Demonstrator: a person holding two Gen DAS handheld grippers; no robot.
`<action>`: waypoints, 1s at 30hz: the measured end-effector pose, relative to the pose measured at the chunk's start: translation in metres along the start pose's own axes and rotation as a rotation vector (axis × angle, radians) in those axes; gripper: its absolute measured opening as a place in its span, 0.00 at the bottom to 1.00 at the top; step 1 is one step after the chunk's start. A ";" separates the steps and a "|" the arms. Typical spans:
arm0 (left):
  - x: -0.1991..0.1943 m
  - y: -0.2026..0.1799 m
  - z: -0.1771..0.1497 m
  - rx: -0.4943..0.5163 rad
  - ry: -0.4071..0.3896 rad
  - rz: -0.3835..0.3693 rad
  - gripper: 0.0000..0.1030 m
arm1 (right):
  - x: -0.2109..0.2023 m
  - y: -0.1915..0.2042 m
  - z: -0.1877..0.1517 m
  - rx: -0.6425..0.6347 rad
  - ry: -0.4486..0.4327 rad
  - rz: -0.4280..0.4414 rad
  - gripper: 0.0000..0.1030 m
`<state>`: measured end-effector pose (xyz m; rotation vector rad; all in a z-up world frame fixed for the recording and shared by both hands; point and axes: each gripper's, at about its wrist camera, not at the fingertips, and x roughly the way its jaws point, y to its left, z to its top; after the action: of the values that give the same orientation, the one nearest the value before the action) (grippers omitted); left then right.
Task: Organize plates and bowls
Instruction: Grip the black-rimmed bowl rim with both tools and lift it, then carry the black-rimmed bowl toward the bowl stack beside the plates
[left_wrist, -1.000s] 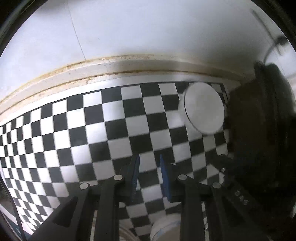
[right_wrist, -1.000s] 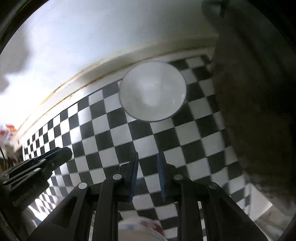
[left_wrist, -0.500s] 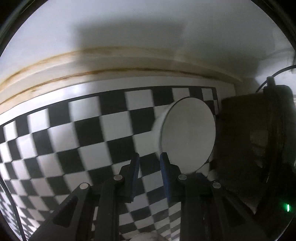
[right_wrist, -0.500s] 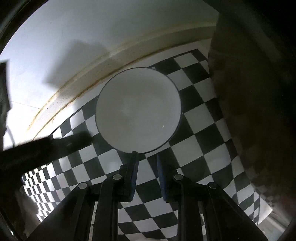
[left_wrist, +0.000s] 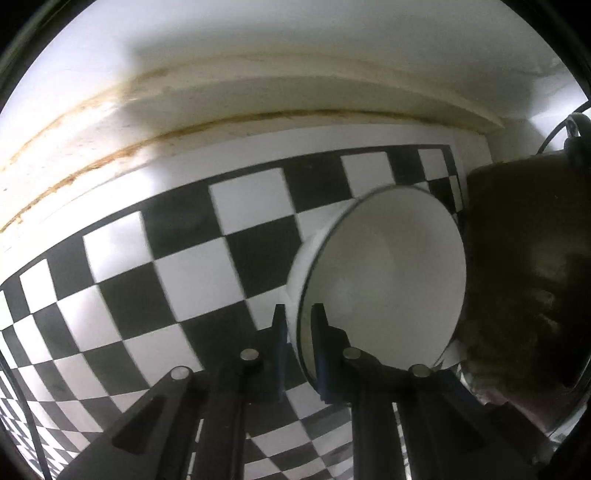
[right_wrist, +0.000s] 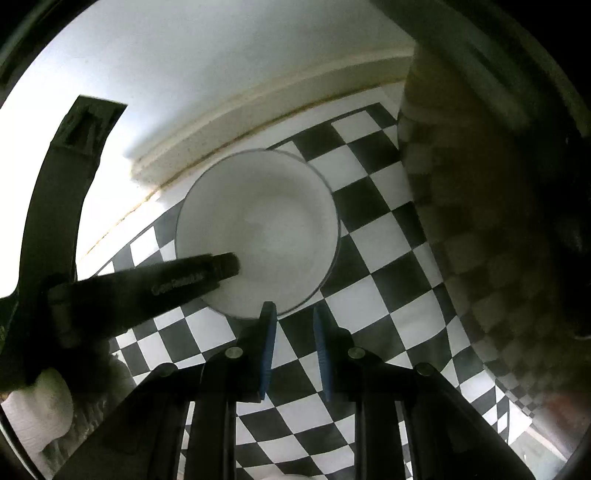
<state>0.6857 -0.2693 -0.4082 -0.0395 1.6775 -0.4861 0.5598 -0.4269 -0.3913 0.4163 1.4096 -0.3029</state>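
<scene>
A white bowl (left_wrist: 384, 273) with a thin dark rim stands on the black-and-white checkered cloth, near the wall. My left gripper (left_wrist: 298, 332) is open with its jaws astride the bowl's near rim, one finger outside, one inside. The rim is not pinched. In the right wrist view the same bowl (right_wrist: 273, 225) lies ahead, and a left gripper finger (right_wrist: 192, 280) reaches over its left rim. My right gripper (right_wrist: 293, 325) is open and empty just short of the bowl's front edge.
A large dark pot (left_wrist: 524, 280) stands right beside the bowl; it also fills the right of the right wrist view (right_wrist: 498, 221). A stained cream ledge (left_wrist: 258, 110) and white wall run behind. A white object (right_wrist: 33, 410) lies at lower left.
Both grippers moved forward toward the bowl. My left gripper went from short of the bowl to straddling its rim. The right gripper closed in on the front edge.
</scene>
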 end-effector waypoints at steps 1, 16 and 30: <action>-0.003 0.005 -0.002 -0.001 -0.002 0.006 0.08 | 0.000 0.000 0.001 -0.001 0.002 0.002 0.22; -0.028 0.059 -0.042 -0.019 -0.032 0.036 0.07 | 0.032 0.033 0.032 -0.100 0.151 0.082 0.23; -0.043 0.078 -0.055 -0.054 -0.054 -0.014 0.07 | 0.062 0.030 0.043 -0.124 0.203 0.056 0.06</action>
<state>0.6606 -0.1696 -0.3892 -0.1031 1.6385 -0.4471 0.6202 -0.4172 -0.4447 0.3919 1.6031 -0.1289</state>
